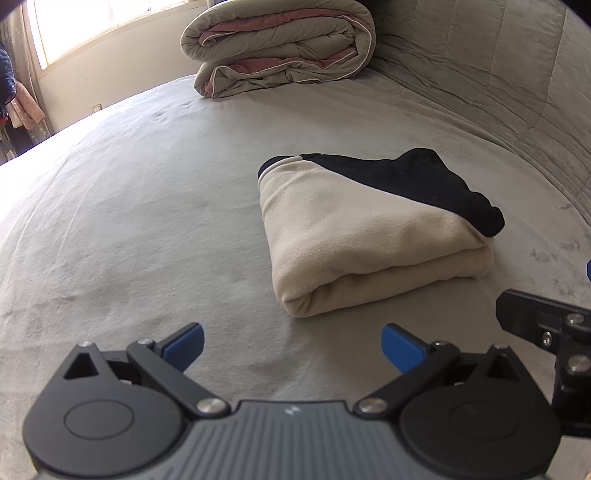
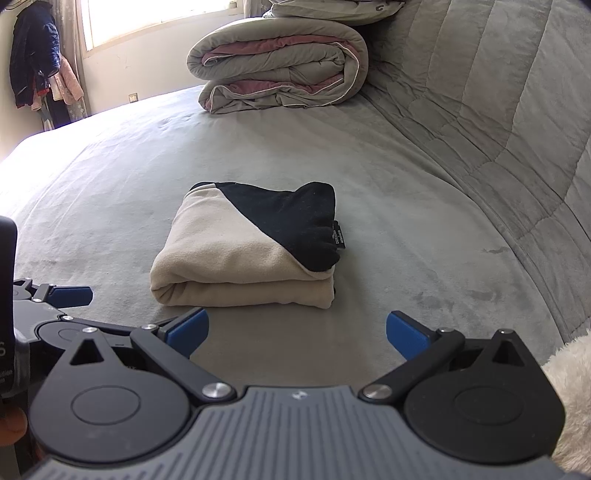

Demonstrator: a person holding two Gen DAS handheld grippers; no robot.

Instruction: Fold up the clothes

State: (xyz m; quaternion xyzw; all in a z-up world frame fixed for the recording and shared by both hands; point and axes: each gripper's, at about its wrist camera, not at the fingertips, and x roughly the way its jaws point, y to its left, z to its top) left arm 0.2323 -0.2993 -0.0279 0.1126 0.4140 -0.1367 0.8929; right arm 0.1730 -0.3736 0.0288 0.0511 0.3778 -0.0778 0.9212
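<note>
Nearest to you, both sets of tongs are spread wide with nothing between their blue pads: the left tongs (image 1: pixel 293 345) and the right tongs (image 2: pixel 297 334) each hang just above the grey bed (image 1: pixel 129 221), side by side and short of the garment, which reads as hands pulled back to check the work rather than set for a grasp. At your right wrist a bit of pale fluffy fabric (image 2: pixel 569 398) shows in the corner; you cannot tell from here what it belongs to. Just beyond the pads lies the folded garment (image 2: pixel 243 254), a cream fleece with a black panel across its upper right, doubled into a compact stack with the rounded fold edge facing you and a small label at its right side. It sits alone in the middle of the bed, touching nothing else, so the fold looks finished or very nearly so. Farther back, a rolled grey and pink comforter (image 1: pixel 280 48) rests against the quilted headboard (image 2: pixel 498 110), well clear of your working space, and beyond the bed's far left corner clothes hang (image 2: pixel 40 62) beside a bright window (image 2: pixel 147 18).
</note>
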